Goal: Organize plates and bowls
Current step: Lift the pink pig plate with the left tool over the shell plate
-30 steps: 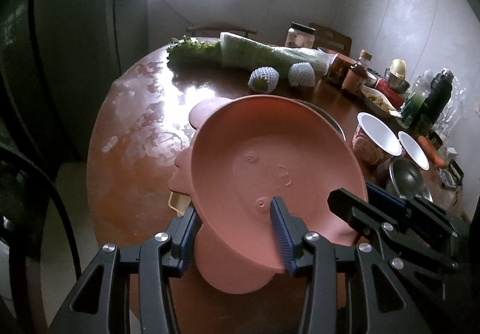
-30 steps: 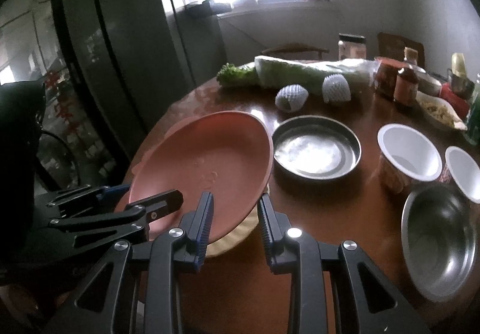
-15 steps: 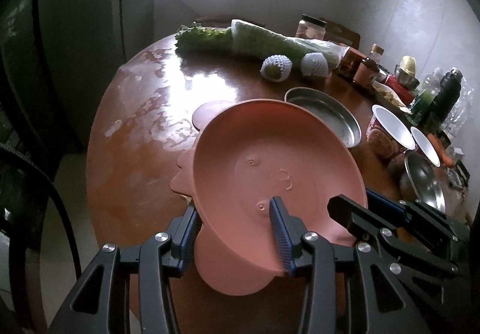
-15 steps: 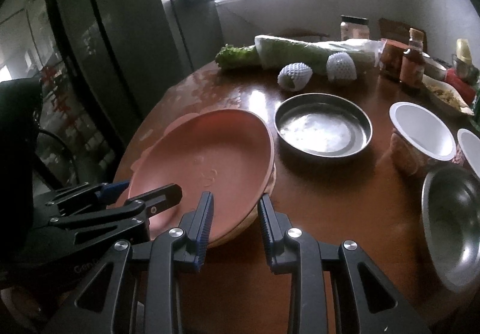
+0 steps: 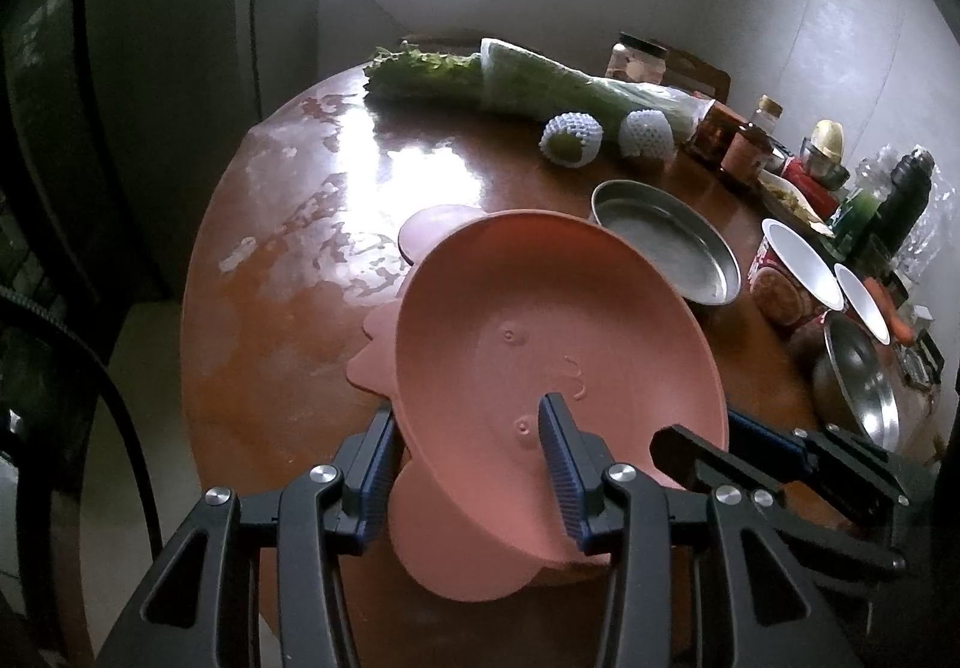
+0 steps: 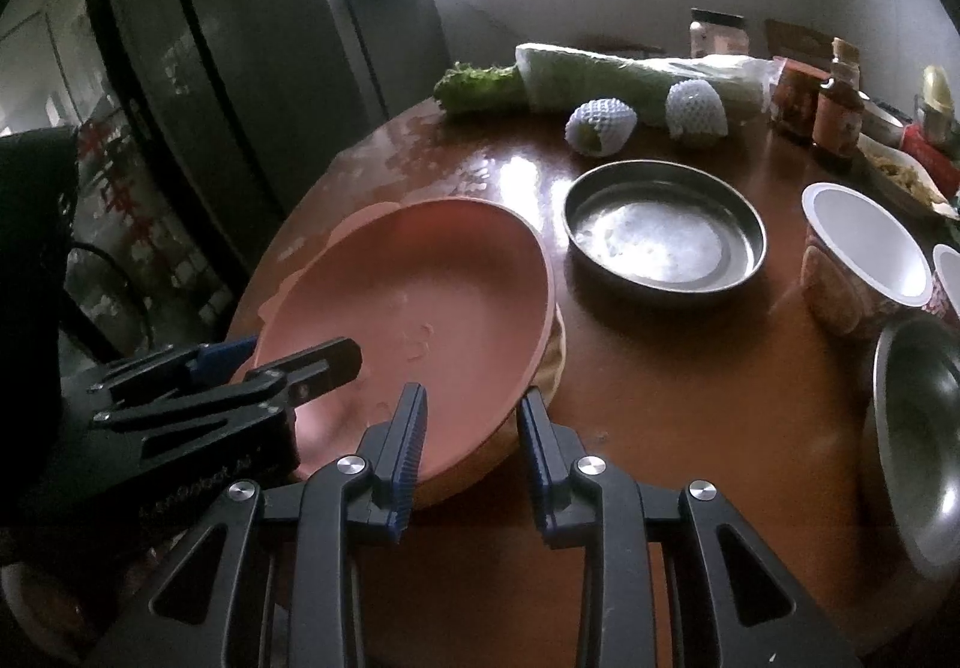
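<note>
A pink plate (image 5: 540, 338) (image 6: 420, 296) hangs tilted just over the near left part of the round wooden table (image 5: 288, 308). My left gripper (image 5: 468, 464) (image 6: 288, 356) is shut on its near rim, with one finger inside the plate and one beneath it. My right gripper (image 6: 474, 434) (image 5: 702, 431) is shut on the rim at the plate's right side. A beige plate (image 6: 555, 356) peeks out from under the pink one. Whether the two touch is hidden.
A steel dish (image 6: 666, 230) sits just right of the pink plate. Two paper cups (image 6: 864, 248) and a steel bowl (image 6: 918, 440) stand further right. Two foam-netted fruits (image 6: 600, 128), a wrapped cabbage (image 6: 600, 74) and several jars line the back. The table edge is close on the left.
Both grippers have sunk a little with the pink plate, which now lies lower over the beige plate. The steel dish has come into the left wrist view.
</note>
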A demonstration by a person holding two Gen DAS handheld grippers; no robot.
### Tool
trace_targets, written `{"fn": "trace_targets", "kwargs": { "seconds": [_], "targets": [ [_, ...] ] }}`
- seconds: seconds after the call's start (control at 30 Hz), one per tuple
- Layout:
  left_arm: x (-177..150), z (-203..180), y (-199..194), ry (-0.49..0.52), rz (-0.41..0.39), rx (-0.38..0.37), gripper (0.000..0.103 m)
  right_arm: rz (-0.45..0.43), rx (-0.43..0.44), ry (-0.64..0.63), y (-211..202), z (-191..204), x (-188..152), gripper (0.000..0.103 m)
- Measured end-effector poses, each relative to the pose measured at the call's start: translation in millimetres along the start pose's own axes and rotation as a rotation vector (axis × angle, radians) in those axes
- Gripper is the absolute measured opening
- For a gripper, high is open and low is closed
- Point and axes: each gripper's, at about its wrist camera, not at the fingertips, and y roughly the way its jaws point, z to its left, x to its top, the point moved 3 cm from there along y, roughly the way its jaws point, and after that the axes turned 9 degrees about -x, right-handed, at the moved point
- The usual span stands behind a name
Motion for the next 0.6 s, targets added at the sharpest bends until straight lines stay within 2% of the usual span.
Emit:
{"fn": "trace_targets", "kwargs": {
  "seconds": [0.6],
  "targets": [
    [-0.4, 19.9, -13.3, -0.042, -0.030, 0.033, 0.045, 0.018, 0.030, -0.079, -1.0, 22.1, -4.1, 0.035]
  ]
}}
